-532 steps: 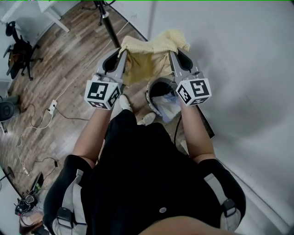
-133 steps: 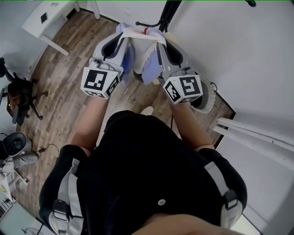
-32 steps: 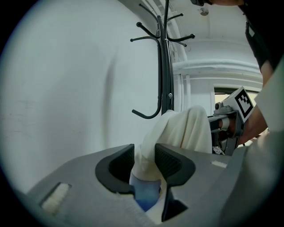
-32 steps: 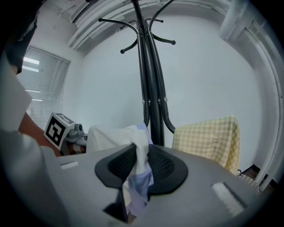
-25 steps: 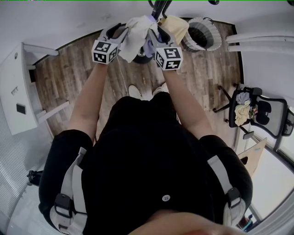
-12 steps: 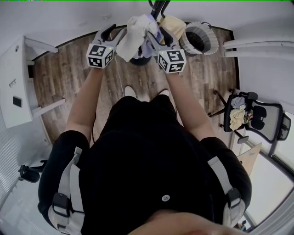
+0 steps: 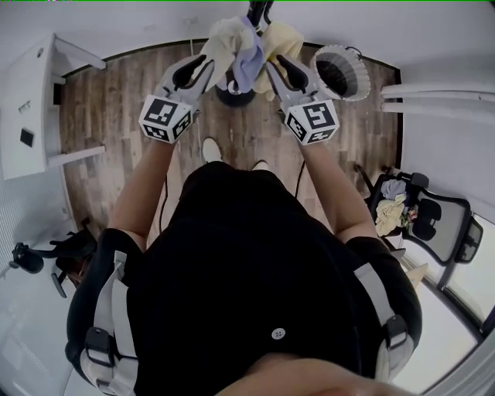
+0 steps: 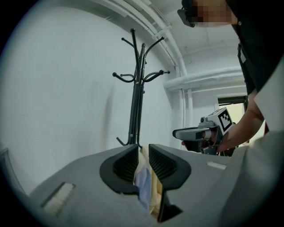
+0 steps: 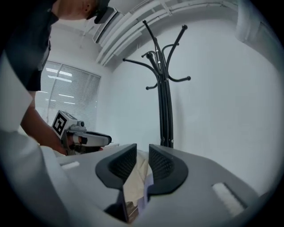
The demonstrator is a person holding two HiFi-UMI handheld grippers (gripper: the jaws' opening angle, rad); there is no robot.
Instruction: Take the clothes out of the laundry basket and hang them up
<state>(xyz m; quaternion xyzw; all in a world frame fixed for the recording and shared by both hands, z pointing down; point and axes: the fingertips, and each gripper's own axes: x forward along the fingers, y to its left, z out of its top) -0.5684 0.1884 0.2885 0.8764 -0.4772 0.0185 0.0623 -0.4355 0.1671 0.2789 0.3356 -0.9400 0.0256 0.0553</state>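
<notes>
Wood-plank floor [image 7: 116, 100] and white walls frame a black coat stand [image 7: 255, 11], seen from above at the top of the head view. Just in front of it, a bunched garment [image 7: 232, 48] of cream and pale lilac cloth is held up between the two hands.

The left tongs [image 8: 143, 148] have just been closing. They are clamped on the garment's pale blue and cream folds, which fill the gap between the ribbed pads. The right tongs [image 9: 142, 153] have likewise just been closing and pinch cream fabric from the other side.

A yellow cloth [image 7: 285, 37] sits right beside the pole and may hang on a hook, though the view is too cramped to be sure.

The white laundry basket [image 7: 357, 77] stands on the floor to the right of the stand. An office chair [image 7: 437, 228] further right carries a heap of clothes.
</notes>
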